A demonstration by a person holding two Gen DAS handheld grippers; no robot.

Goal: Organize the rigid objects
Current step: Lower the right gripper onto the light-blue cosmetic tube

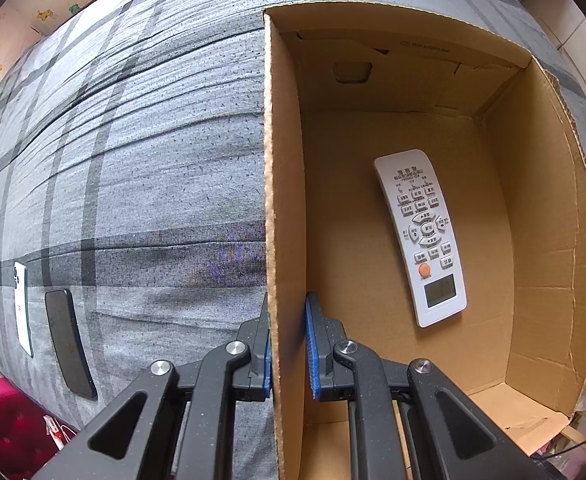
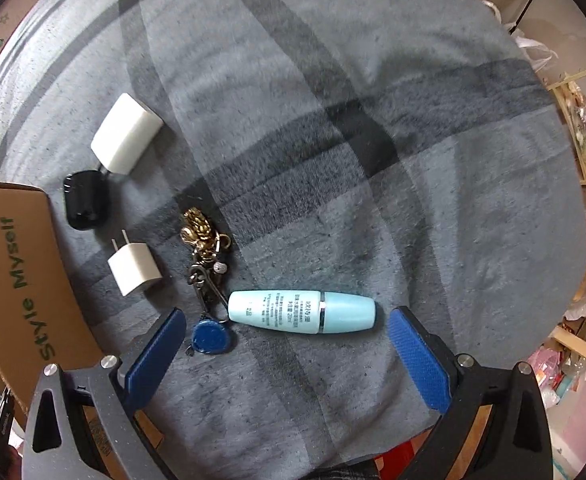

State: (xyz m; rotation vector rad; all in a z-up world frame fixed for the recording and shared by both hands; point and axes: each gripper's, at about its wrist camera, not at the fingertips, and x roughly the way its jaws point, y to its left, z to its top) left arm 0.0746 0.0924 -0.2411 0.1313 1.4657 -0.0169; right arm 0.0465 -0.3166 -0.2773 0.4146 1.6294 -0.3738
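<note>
On the grey plaid bedcover (image 1: 141, 168), a white phone (image 1: 23, 308) and a black phone (image 1: 71, 344) are seen lying side by side at the far left. The left gripper (image 1: 289, 344) is clamped with its fingers on the wall of the cardboard box (image 1: 287, 200), in which a white remote control (image 1: 423, 236) is laid flat. "Style Myself" is printed in green on the box's outside. The right gripper (image 2: 285, 356) is held with fingers wide apart above a pale blue bottle (image 2: 301, 312), its label too small to read, beside a keychain (image 2: 205, 256) and chargers.
</note>
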